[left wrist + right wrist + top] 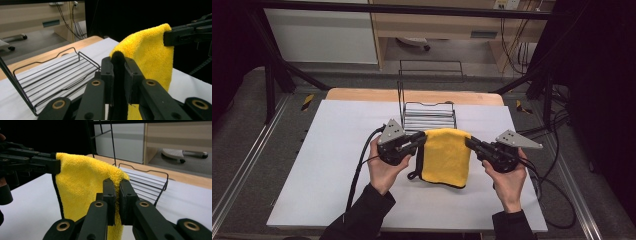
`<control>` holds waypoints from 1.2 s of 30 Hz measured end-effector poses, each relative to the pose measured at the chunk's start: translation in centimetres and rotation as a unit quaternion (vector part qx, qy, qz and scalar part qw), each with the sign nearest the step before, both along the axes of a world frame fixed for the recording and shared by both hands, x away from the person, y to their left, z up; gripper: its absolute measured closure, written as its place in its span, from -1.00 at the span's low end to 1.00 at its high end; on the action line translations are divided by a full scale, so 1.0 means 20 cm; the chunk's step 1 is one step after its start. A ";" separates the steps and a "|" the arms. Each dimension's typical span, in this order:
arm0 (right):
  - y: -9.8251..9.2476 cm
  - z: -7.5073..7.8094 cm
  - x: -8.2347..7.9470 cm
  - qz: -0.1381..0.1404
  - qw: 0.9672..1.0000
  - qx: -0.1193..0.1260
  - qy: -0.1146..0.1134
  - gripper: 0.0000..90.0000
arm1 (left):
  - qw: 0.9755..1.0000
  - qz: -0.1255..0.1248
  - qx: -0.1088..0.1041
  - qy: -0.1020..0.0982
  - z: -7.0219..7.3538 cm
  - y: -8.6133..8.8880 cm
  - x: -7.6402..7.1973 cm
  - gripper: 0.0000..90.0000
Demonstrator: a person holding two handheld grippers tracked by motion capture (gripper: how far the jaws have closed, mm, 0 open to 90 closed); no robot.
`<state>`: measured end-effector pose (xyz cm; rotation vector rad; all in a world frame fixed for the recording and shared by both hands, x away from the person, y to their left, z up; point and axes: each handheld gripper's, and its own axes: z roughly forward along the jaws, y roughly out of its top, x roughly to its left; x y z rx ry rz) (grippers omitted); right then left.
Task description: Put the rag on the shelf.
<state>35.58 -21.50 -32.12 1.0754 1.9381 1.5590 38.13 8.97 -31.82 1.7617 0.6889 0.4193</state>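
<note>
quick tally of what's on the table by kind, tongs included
yellow cloth: 1
black wire rack: 1
tongs: 2, left tongs and right tongs, each shut on a top corner of the cloth
total: 4

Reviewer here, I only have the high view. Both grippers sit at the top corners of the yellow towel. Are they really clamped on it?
Observer: Yes. In the left gripper view the left gripper pinches the black-trimmed edge of the yellow towel between its fingers.
Operator: And the right one?
Observer: The right gripper is shut on the other top corner, with terry pile bulging just above its fingers.
Operator: Is the towel off the table?
Observer: Its top edge spans between the grippers and the cloth hangs below them; whether the bottom hem clears the white table I cannot tell. The wire rack stands behind.
</note>
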 end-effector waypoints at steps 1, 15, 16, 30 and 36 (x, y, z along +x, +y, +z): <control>0.00 0.01 0.00 0.000 1.000 0.001 -0.002 0.89 | 1.000 0.001 -0.001 -0.002 0.01 0.00 0.00 0.76; 0.04 0.12 0.02 -0.002 0.999 0.010 -0.039 0.89 | 0.999 0.012 -0.019 -0.031 0.12 0.04 0.01 0.76; 0.05 0.13 0.02 -0.003 0.999 0.012 -0.041 0.89 | 0.999 0.014 -0.020 -0.034 0.12 0.05 0.01 0.76; 0.09 0.26 0.05 -0.004 0.997 0.026 -0.071 0.89 | 0.997 0.027 -0.052 -0.057 0.25 0.08 0.05 0.76; 0.10 0.32 0.07 -0.005 0.996 0.029 -0.085 0.89 | 0.995 0.032 -0.061 -0.068 0.30 0.09 0.05 0.76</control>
